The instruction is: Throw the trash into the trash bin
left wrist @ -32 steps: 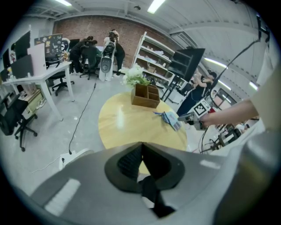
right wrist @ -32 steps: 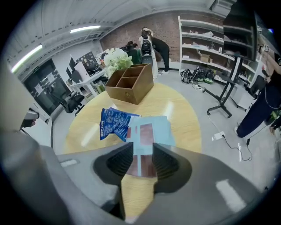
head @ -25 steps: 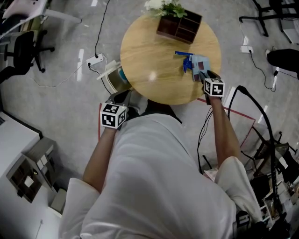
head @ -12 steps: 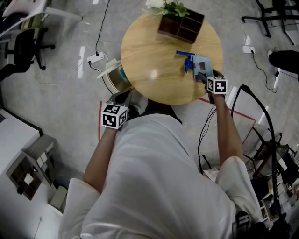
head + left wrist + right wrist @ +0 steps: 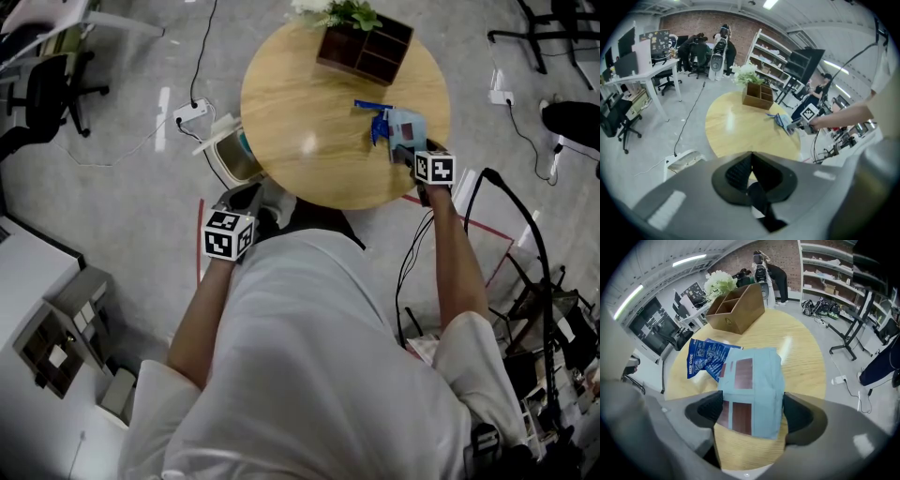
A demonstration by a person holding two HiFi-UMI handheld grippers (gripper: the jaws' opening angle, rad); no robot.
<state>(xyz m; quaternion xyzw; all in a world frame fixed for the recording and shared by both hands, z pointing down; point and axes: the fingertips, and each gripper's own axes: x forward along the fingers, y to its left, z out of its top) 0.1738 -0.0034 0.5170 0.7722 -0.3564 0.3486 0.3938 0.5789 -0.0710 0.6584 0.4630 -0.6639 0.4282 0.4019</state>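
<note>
Looking steeply down, the head view shows a person holding the right gripper (image 5: 752, 414) at the right edge of a round wooden table (image 5: 300, 103). Its jaws have just been opening and stand wide apart, with a light-blue packet (image 5: 754, 380) lying flat on the wood between them. A dark blue wrapper (image 5: 705, 357) touches the packet's far side, a white trash bin (image 5: 217, 155) stands on the floor at the table's left edge, and the left gripper (image 5: 750, 161) hangs below the bin, jaws closed together and empty.

grey floor (image 5: 122, 206), brick wall (image 5: 689, 26), white desk (image 5: 642, 73), metal shelving (image 5: 771, 58)
</note>
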